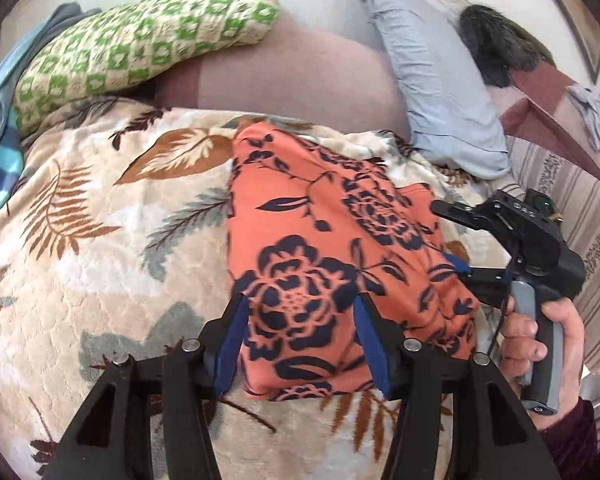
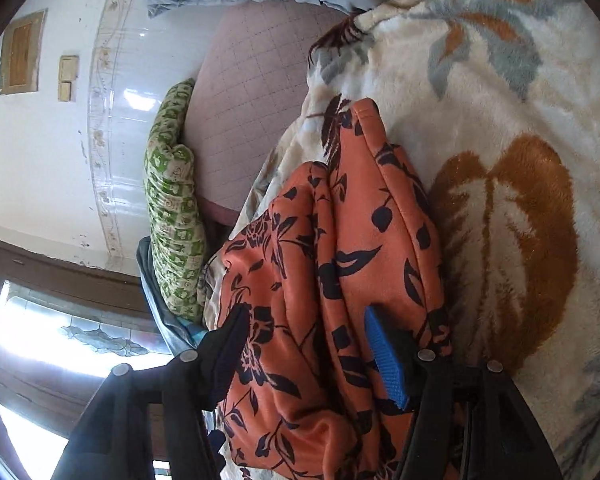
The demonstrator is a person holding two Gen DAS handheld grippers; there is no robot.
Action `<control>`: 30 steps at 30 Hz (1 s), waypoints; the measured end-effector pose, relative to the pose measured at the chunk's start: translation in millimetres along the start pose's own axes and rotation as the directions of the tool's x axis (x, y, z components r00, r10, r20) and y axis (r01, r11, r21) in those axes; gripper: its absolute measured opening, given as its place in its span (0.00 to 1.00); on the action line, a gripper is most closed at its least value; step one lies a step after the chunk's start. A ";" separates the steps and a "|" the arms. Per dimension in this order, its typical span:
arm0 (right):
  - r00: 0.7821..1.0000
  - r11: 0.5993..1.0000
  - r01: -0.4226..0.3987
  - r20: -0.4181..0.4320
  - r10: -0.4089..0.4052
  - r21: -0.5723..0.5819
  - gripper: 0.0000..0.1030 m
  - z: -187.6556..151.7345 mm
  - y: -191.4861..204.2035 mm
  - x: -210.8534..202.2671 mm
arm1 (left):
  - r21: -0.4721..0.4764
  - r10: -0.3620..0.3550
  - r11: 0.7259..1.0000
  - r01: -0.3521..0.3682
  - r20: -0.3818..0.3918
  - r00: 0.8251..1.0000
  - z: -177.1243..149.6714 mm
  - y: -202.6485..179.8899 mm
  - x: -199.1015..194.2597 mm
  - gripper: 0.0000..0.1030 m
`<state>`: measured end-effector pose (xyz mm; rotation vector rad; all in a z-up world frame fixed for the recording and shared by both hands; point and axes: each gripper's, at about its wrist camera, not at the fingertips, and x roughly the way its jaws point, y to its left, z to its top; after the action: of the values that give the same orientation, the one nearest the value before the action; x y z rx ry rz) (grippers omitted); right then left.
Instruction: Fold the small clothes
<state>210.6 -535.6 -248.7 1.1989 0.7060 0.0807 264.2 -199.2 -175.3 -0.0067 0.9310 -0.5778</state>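
Two grippers work one orange floral garment mid-blanket: left gripper spread wide over its near hem, right gripper straddling bunched folds, grip unclear, likely steadying a fold.

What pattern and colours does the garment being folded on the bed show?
The garment is orange with dark navy roses and leaves, clearest in the left wrist view.

Both wrist views look closely at the orange floral garment, the right rolled sideways.
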 end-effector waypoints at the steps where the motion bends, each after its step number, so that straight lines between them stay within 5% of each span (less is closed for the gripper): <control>1: 1.000 1.000 -0.015 -0.001 0.015 0.003 0.65 -1.1 0.6 3.4 | -0.010 0.007 1.000 -0.008 -0.017 1.000 0.7 4.4 5.5 0.54; 4: 0.999 0.998 -0.037 -0.030 0.035 -0.057 0.65 -7.5 19.2 12.4 | -0.021 0.003 1.000 -0.004 -0.041 0.999 0.1 7.9 16.2 0.54; 6: 0.999 0.985 0.036 -0.028 -0.041 -0.168 0.59 -16.8 39.0 17.8 | 0.005 0.023 1.000 -0.023 -0.029 0.999 -2.1 2.9 16.7 0.55; 7: 0.996 0.971 0.076 -0.034 -0.086 -0.225 0.49 -22.3 48.7 22.2 | 0.009 0.029 1.000 -0.029 -0.027 0.999 -3.2 1.9 16.4 0.55; 8: 0.993 0.964 0.083 -0.058 -0.100 -0.254 0.16 -26.9 53.9 26.6 | 0.005 0.035 0.999 -0.035 -0.027 0.999 -3.7 2.2 15.4 0.55; 15: 0.997 0.954 0.060 0.065 -0.043 -0.293 0.15 -31.6 80.8 -20.5 | 0.001 0.002 1.000 -0.002 0.018 1.000 4.5 -9.0 -2.0 0.55; 19: 0.986 0.957 0.147 0.113 -0.122 -0.250 0.15 -27.7 73.1 -48.1 | 0.073 0.003 0.997 -0.002 -0.009 1.000 4.1 -33.6 11.5 0.55; 23: 0.964 0.963 0.263 -0.015 -0.264 -0.060 0.21 -15.8 22.6 -40.0 | 0.148 0.084 0.986 -0.075 -0.056 0.995 -3.9 -44.9 36.2 0.64; 26: 0.981 0.981 0.190 -0.039 -0.188 0.038 0.23 -8.9 3.4 -45.3 | 0.156 0.082 0.985 -0.071 -0.065 0.995 -3.2 -41.6 36.9 0.65; 30: 0.979 0.976 0.196 0.067 -0.191 -0.092 0.24 -8.3 30.0 -56.6 | 0.139 0.066 0.988 -0.059 -0.046 0.997 11.6 -38.2 23.3 0.65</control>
<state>170.7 -540.7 -198.1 1.0297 0.7558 -0.0813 265.8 -245.5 -176.3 0.1614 0.9352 -0.5850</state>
